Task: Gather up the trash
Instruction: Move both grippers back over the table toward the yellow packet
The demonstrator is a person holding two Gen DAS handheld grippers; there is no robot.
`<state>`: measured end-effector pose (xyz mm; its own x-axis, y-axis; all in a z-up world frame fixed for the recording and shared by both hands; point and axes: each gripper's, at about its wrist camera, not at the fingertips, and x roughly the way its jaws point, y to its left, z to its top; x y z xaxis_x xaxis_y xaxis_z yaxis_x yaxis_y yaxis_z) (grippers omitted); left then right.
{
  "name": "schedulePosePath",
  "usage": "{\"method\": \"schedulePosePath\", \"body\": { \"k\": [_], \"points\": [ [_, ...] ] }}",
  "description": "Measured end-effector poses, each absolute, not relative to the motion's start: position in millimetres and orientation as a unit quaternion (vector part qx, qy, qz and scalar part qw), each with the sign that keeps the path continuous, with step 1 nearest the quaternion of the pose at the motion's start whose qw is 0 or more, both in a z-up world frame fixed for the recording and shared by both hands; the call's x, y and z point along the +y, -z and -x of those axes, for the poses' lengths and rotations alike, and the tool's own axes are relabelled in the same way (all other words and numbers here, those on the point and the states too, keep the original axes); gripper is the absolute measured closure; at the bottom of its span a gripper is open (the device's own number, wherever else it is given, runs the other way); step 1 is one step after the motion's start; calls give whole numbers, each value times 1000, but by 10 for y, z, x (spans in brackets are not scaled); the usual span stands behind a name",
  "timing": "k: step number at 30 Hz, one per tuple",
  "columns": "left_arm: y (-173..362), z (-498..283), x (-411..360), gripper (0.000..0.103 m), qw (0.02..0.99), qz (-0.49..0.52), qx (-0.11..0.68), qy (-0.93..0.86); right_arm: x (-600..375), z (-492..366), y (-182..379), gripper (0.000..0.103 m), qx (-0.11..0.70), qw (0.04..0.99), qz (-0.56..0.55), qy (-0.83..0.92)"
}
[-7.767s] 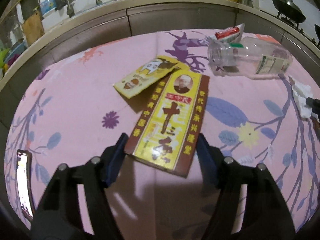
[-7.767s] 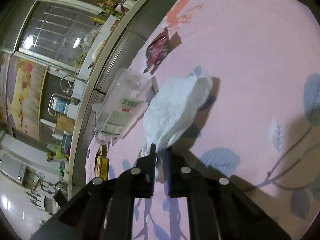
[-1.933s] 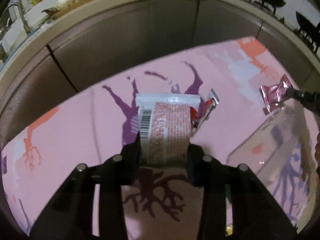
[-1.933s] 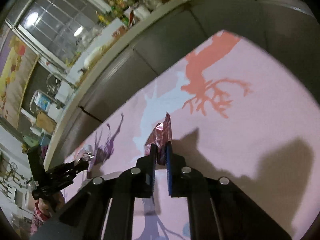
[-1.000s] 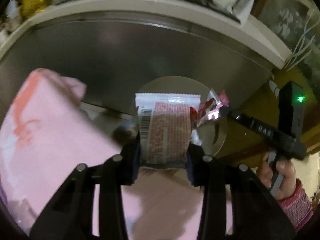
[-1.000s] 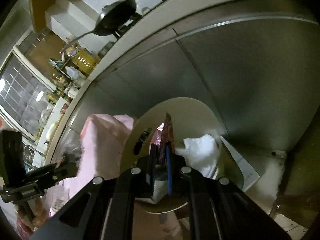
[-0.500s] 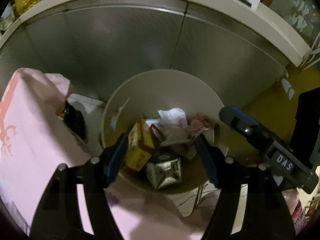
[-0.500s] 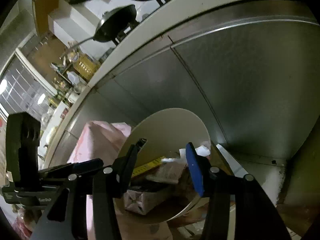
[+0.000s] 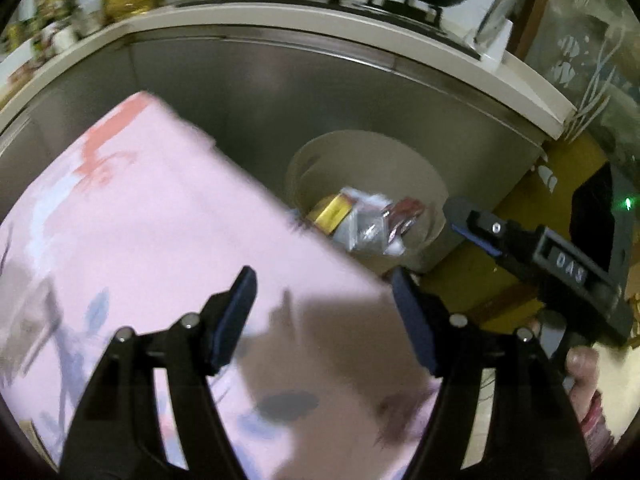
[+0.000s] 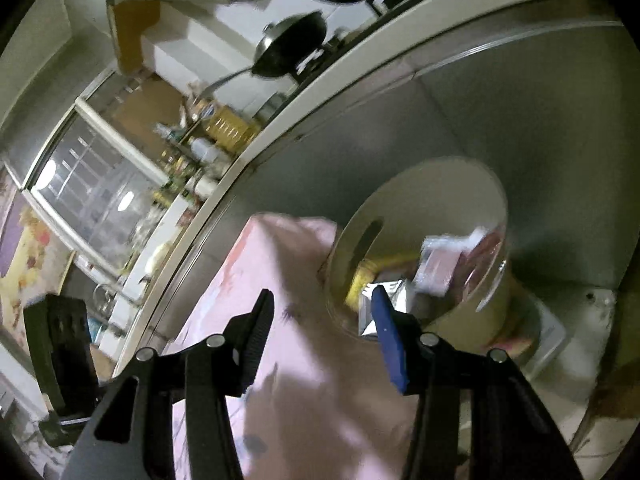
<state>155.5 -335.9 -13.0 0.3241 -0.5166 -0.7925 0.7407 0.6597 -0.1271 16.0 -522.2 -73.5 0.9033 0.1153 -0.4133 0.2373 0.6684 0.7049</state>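
A round cream trash bin (image 9: 420, 168) stands on the floor past the table's far corner, also in the right wrist view (image 10: 432, 184). It holds a yellow box (image 9: 332, 210), a silvery carton (image 9: 366, 232), red wrappers (image 9: 406, 212) and white tissue. My left gripper (image 9: 322, 300) is open and empty above the pink tablecloth (image 9: 140, 220) near that corner. My right gripper (image 10: 322, 320) is open and empty near the bin's rim; it also shows at the right of the left wrist view (image 9: 472, 220).
Steel cabinet fronts (image 9: 260, 80) run behind the bin under a white counter (image 9: 360, 28) with pans on a stove. A yellow-brown floor area (image 9: 520, 196) lies right of the bin. The tablecloth also shows in the right wrist view (image 10: 260, 300).
Both grippers, which dropped their wrappers into the bin and opened about half a second ago, have pulled back from over the bin toward the table. The view is motion-blurred.
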Motion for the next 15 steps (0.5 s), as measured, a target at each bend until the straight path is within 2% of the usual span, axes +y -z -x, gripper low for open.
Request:
{"method": "schedulePosePath", "body": {
  "k": [7, 15],
  "points": [
    [284, -1298, -2117, 36, 837, -129, 421, 325, -4445, -353, 722, 54, 270, 884, -380, -32],
    [324, -1298, -264, 36, 872, -27, 444, 202, -3068, -864, 673, 54, 360, 851, -336, -183]
  ]
}}
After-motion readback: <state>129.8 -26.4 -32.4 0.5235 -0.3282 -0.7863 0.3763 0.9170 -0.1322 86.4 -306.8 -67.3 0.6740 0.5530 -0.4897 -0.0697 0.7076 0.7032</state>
